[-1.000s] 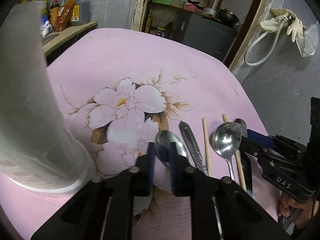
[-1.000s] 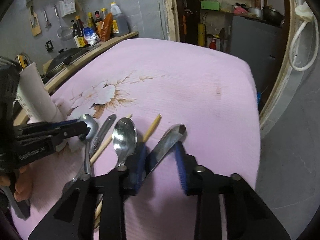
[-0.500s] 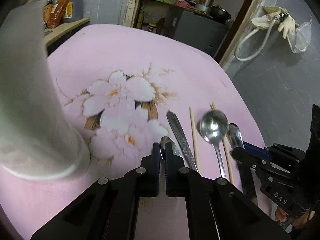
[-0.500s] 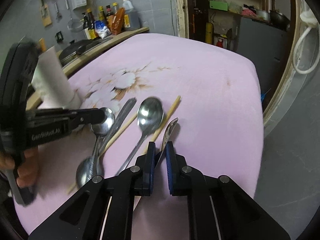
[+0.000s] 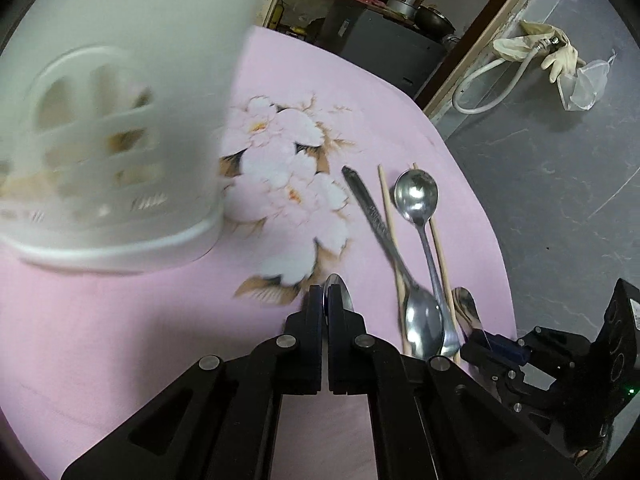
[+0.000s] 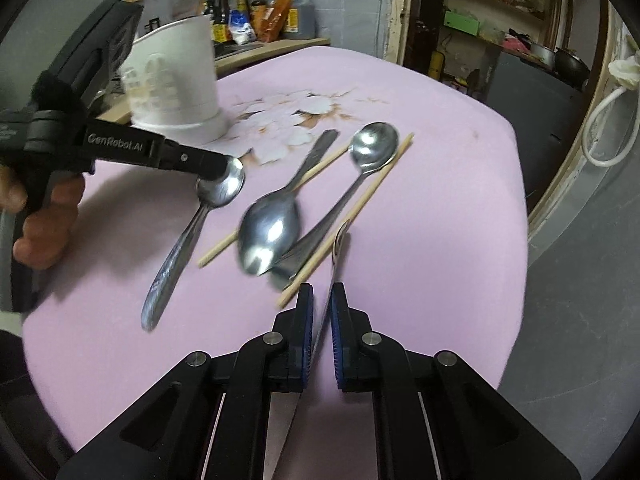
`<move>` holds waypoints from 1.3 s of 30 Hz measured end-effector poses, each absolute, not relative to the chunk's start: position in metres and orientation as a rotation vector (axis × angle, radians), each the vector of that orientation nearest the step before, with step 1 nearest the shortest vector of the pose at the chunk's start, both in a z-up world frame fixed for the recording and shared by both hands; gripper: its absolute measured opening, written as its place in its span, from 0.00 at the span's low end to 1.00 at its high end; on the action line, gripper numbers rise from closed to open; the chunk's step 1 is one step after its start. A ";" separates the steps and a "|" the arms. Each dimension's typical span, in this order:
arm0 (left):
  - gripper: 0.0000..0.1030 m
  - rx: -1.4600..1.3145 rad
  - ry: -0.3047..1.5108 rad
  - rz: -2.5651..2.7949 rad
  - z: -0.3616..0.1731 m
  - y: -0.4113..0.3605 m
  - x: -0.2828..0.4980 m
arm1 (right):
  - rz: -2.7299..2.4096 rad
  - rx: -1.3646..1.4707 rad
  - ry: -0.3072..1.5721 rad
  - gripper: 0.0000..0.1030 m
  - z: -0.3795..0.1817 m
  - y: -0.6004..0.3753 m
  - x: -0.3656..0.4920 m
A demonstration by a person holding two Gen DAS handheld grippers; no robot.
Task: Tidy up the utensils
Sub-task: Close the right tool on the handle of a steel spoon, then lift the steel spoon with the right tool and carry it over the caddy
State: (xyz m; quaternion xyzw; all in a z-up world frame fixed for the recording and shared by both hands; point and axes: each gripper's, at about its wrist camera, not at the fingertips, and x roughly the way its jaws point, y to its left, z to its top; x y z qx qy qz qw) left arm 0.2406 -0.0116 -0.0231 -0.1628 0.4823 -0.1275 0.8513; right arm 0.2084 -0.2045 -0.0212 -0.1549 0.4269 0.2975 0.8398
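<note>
On pink cloth (image 6: 440, 208), glossy steel spoons (image 6: 272, 236)

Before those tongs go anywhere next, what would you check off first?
1. Left tongs gripping: ok, shut on the bowl of a spoon.
2. Right tongs gripping: ok, the jaws have just been closing and a thin metal utensil is pinched between them.
3. White holder upright on the table: ok.
4. Holder's opening free: cannot tell, its inside is not visible.
5. Remaining pile untangled: not ok, a loose spoon lies across a chopstick.
</note>
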 end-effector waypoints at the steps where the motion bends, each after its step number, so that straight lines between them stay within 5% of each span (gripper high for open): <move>1: 0.00 -0.342 1.016 -0.270 -0.022 -0.008 0.237 | 0.638 -0.321 0.907 0.10 -0.021 -0.204 0.205; 7: 0.00 -0.320 1.010 -0.288 -0.014 0.006 0.215 | 0.683 -0.315 0.924 0.13 -0.020 -0.201 0.184; 10: 0.00 -0.299 1.004 -0.299 -0.011 0.007 0.206 | 0.728 -0.271 0.941 0.26 -0.017 -0.202 0.182; 25: 0.00 -0.246 0.997 -0.315 -0.012 0.006 0.198 | 0.688 -0.250 0.984 0.22 -0.026 -0.185 0.205; 39: 0.00 -0.179 0.719 -0.258 0.018 0.009 0.169 | 0.600 -0.231 0.631 0.16 0.007 -0.199 0.157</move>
